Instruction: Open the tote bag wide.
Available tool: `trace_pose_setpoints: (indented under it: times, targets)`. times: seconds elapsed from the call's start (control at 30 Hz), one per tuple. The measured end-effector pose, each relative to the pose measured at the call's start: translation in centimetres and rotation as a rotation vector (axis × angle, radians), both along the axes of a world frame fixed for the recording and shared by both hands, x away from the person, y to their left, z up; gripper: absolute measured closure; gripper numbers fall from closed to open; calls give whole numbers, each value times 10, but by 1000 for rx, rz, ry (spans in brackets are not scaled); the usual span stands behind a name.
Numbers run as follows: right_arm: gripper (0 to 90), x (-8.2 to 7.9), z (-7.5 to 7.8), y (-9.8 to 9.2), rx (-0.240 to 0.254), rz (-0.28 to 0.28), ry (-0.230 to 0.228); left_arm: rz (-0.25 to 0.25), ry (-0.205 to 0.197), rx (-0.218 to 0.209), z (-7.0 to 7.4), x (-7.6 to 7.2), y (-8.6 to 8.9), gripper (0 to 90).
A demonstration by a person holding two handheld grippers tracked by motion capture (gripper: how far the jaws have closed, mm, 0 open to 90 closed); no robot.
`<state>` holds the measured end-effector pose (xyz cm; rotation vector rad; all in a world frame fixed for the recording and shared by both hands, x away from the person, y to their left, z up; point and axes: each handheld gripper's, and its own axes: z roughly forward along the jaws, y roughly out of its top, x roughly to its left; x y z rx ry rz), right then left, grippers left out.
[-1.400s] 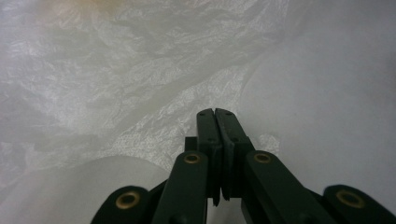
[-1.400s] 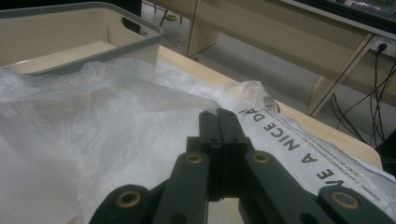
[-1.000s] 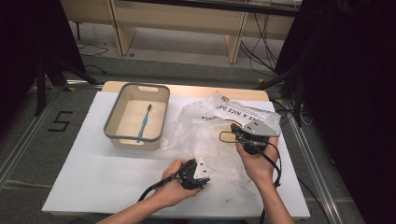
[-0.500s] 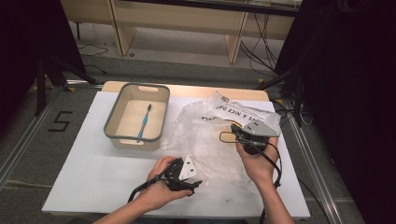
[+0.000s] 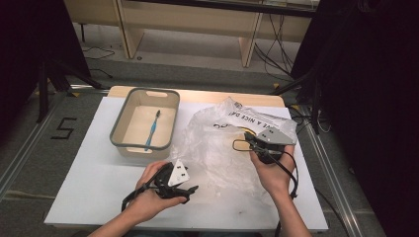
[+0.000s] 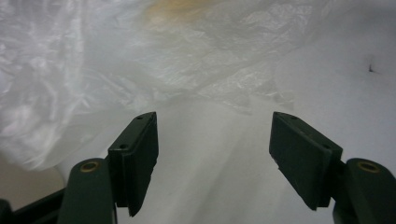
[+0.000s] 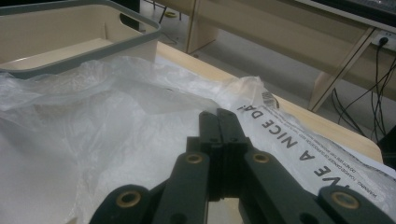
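Crumpled translucent white plastic bag with black lettering sprawls across the right half of the white table top, and it's the biggest thing in play. Its printed strip is cut short by folds in the high view; the right gripper view catches only part of the words. A yellowish patch shows through the film near the bag's middle, and what it is can't be made out.

Next down in size, the beige rectangular plastic tub with a grey rim sits just left of the bag, near its edge; whether they touch is hard to say. Its far end runs out of frame in the right gripper view.

Right gripper rests over the bag's right side, jaws pressed tight together; whether film is caught between them is not clear. Left gripper hovers at the bag's near left edge, jaws spread and just been opening, nothing between them but bare table, the bag's hem lying just ahead.

Smallest: a slim blue toothbrush lying lengthwise inside the tub, bristles hard to resolve.
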<state>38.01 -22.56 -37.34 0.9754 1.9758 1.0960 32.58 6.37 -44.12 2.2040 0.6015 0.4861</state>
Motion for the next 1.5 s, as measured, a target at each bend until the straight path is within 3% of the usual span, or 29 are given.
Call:
trace_pose_setpoints:
  times: [0.3, 0.73, 0.97, 1.5]
  targets:
    - [900, 0, -1, 0, 0, 1, 4, 46, -12, -1, 5, 5, 16, 321]
    - [900, 0, 0, -2, 7, -6, 4, 127, -26, -40, 20, 15, 36, 321]
    - [900, -1, -1, -3, 6, -9, 3, 133, -11, -36, 17, 17, 38, 325]
    - [900, 0, 0, -4, 11, -10, 8, 179, -27, -70, 29, 25, 53, 326]
